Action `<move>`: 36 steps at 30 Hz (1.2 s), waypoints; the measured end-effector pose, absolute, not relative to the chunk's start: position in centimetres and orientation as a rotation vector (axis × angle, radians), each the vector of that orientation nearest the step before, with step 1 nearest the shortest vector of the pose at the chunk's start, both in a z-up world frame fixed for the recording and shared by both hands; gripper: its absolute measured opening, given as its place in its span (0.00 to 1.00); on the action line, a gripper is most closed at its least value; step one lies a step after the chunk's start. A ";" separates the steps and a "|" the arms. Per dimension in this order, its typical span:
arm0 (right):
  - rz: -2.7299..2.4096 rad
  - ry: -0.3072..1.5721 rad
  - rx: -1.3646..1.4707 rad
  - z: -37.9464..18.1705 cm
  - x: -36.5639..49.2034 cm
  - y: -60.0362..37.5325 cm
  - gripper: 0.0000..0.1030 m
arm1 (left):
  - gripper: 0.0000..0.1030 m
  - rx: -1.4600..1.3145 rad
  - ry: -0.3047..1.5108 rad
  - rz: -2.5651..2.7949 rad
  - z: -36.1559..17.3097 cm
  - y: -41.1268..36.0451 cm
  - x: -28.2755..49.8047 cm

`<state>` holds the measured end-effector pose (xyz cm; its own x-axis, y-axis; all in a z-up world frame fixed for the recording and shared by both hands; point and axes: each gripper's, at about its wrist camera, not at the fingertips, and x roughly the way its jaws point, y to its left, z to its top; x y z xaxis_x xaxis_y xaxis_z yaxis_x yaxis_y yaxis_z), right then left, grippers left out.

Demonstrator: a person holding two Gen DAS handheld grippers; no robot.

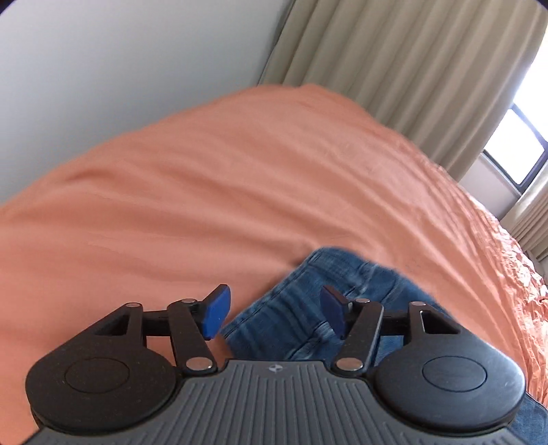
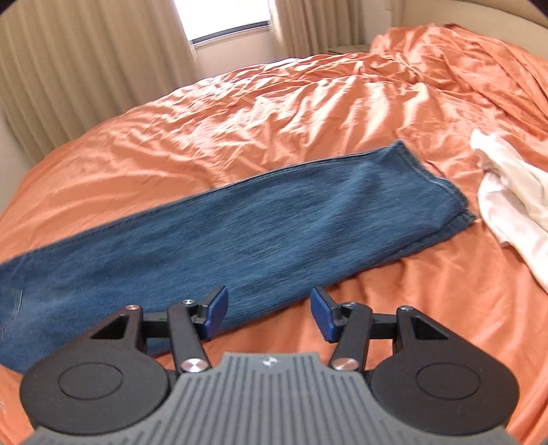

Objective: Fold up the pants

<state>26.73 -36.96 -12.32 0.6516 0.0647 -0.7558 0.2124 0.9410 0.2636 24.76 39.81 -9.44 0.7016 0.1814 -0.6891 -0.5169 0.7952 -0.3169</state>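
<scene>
Blue jeans (image 2: 239,226) lie on the orange bed sheet (image 2: 274,113), folded lengthwise, legs stacked, with the hems at the right (image 2: 448,198). My right gripper (image 2: 269,315) is open and empty, hovering over the near edge of the legs. In the left wrist view the jeans' waist end (image 1: 301,301) lies bunched just ahead of my left gripper (image 1: 275,313), which is open and empty above it. The rest of the jeans is hidden behind that gripper's body.
A white garment (image 2: 513,198) lies crumpled on the bed right of the hems. A rumpled orange cover (image 2: 479,68) is heaped at the far right. Beige curtains (image 2: 85,61) and a window (image 2: 222,17) stand behind the bed. A grey wall (image 1: 120,85) borders the bed.
</scene>
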 end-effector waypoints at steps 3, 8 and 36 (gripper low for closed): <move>-0.132 0.843 0.464 -12.2 26.8 -41.6 0.47 | 0.70 -0.486 0.651 0.360 -6.4 38.9 23.4; -0.210 0.824 0.618 -13.2 28.1 -49.3 0.33 | 0.64 -0.411 0.692 0.264 -5.3 34.2 24.4; -0.264 0.848 0.891 -23.3 33.9 -63.1 0.00 | 0.52 -0.374 0.864 0.241 -10.5 22.7 27.5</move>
<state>33.85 -63.13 -23.25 0.6550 0.1306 -0.7443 0.5301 0.6225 0.5758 27.50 22.71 -10.48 0.6284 0.0550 -0.7759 -0.3538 0.9085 -0.2222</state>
